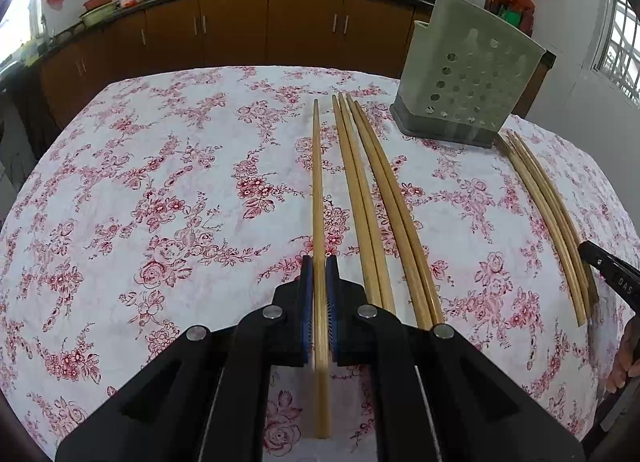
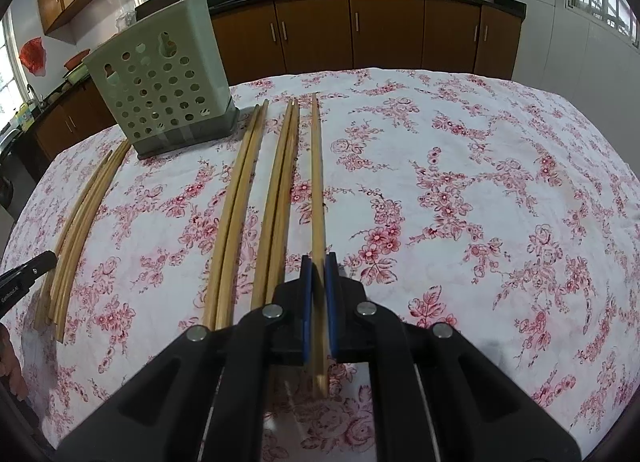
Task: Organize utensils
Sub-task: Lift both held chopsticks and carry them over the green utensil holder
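My left gripper (image 1: pixel 319 262) is shut on a single wooden chopstick (image 1: pixel 317 182) that runs straight ahead over the floral tablecloth (image 1: pixel 160 182). Just right of it lie two pairs of chopsticks (image 1: pixel 362 202). A pale green perforated utensil holder (image 1: pixel 468 74) stands upright at the back right. My right gripper (image 2: pixel 319 260) is likewise shut on one chopstick (image 2: pixel 317 182), with two pairs (image 2: pixel 280 198) lying to its left and the holder (image 2: pixel 160 78) at the back left. Each gripper shows at the edge of the other's view, beside a far bundle of chopsticks (image 1: pixel 548 206).
Brown kitchen cabinets (image 1: pixel 240 26) and a dark counter with woks run behind the table. The cloth to the left of my left gripper and to the right of my right gripper (image 2: pixel 480 182) has nothing on it. A person's hand (image 1: pixel 624 362) shows at the right edge.
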Demonstrator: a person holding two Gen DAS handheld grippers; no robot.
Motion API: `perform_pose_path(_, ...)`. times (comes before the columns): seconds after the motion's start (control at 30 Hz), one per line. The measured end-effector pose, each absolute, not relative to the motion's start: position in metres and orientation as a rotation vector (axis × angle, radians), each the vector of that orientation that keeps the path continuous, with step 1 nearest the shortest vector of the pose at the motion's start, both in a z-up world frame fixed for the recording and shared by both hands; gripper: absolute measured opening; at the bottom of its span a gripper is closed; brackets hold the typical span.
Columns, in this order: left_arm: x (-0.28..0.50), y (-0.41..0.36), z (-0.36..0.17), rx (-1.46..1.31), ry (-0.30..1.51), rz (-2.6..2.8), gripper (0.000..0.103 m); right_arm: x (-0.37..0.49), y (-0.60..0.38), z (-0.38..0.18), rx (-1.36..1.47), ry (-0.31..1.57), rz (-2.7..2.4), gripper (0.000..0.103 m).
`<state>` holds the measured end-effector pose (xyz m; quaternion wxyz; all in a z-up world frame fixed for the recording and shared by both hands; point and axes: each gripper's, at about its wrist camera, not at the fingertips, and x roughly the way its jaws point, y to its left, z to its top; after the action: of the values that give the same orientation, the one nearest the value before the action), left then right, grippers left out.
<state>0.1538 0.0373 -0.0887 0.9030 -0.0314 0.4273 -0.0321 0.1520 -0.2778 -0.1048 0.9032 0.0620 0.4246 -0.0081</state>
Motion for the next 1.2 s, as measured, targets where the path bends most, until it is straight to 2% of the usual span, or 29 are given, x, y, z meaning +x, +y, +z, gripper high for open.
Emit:
perform_pose_path(0.2,0.154,0.039,-0.083,-0.068,0.892,-0.074,0.007,0.147,-0.283,-0.095,0.156,0.855,-0.016,0.008)
perform_pose_path(0.7,0.140,0.049,0.016,-0.149,0.612,-0.097,0.007,0.121,-0.291,-0.010,0.174,0.585,-0.002,0.008)
perform_pose_path(1.03,0.140,0.050,0.032,-0.157,0.547,-0.074,0.007,0.118,-0.289,0.010,0.166,0.486,-0.011,0.008)
perform_pose_path(1.2,0.142,0.058,0.053,-0.164,0.486,-0.045,0.007,0.117,-0.297,0.042,0.185,0.377,-0.043,0.008)
